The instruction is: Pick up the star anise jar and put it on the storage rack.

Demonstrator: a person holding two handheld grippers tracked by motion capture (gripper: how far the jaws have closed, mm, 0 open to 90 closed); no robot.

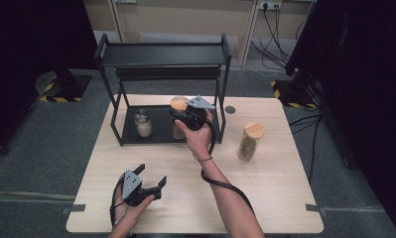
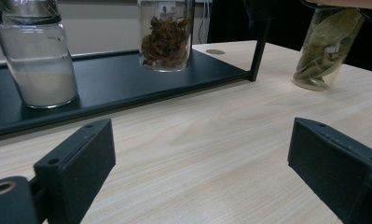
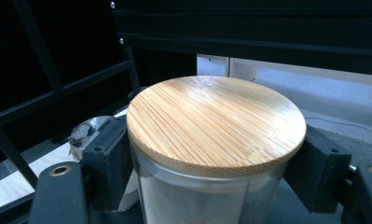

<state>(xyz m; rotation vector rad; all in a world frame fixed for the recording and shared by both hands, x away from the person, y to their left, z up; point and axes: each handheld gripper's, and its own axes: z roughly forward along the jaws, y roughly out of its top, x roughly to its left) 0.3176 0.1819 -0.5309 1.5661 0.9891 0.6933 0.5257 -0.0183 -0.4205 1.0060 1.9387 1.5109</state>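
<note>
Clearly the right gripper (image 1: 181, 118) is pinching a glass jar (image 3: 207, 196) with a wooden lid (image 3: 216, 123) just under the lid, at the lower tray of the black rack (image 1: 161, 126), near a second jar of white powder (image 1: 144, 125). The left gripper (image 1: 151, 179) rests on the table (image 1: 265, 198) near the person, its jaws spread with nothing between them. Since the pads grip smooth glass high up, the jar could slip or swing, and it could knock the rack's front post or the shelf above if lifted carelessly. Whether the jar's base sits on the tray or hangs just above it is hard to tell. A third jar of leaves (image 1: 249, 142) stands well apart on the table.
</note>
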